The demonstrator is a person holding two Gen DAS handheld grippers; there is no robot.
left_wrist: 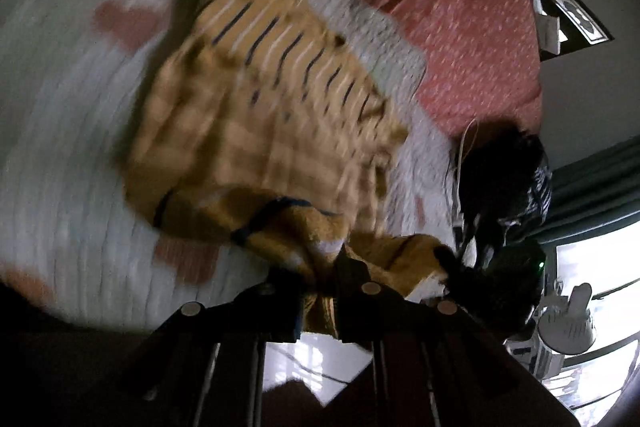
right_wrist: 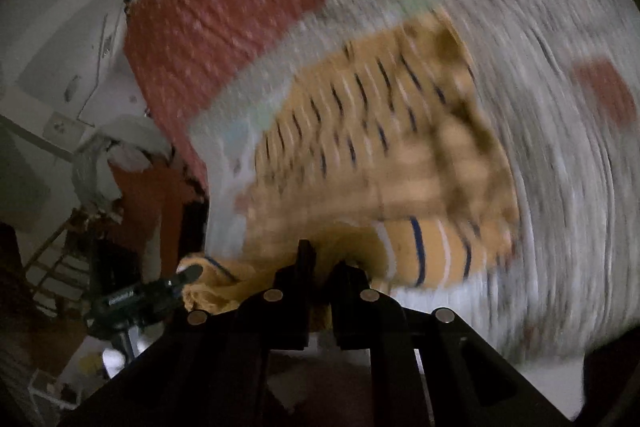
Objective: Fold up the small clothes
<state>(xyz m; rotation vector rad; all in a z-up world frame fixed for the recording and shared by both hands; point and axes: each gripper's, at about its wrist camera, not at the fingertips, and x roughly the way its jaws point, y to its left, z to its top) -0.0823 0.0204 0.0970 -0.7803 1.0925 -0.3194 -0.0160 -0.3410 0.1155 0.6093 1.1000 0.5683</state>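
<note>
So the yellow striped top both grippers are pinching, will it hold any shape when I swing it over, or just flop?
Probably flops: the yellow striped top bunches in folds at the left gripper and right gripper. It looks like a light knit, so it should drape and trail. It is unlikely to slide far on the quilted mat.

- A pale quilted bedspread point(left_wrist: 72, 155) with faint red and green patches is covering most of the scene, heavily blurred in both views point(right_wrist: 560, 167).
- A red sheet point(left_wrist: 448, 7) dotted with small white marks is lying at the far side, meeting the quilt's far edge point(right_wrist: 224, 7).
- A dark bundle point(left_wrist: 504, 179) is sitting at the right edge of the bed in the left view, with a thin pale cord point(left_wrist: 464, 143) just beside it.
- A grey-green curtain point(left_wrist: 592, 187) is hanging beside a bright window point(left_wrist: 600, 267) at the right.
- A white wall point(right_wrist: 60, 47) is showing at the left in the right view.
</note>
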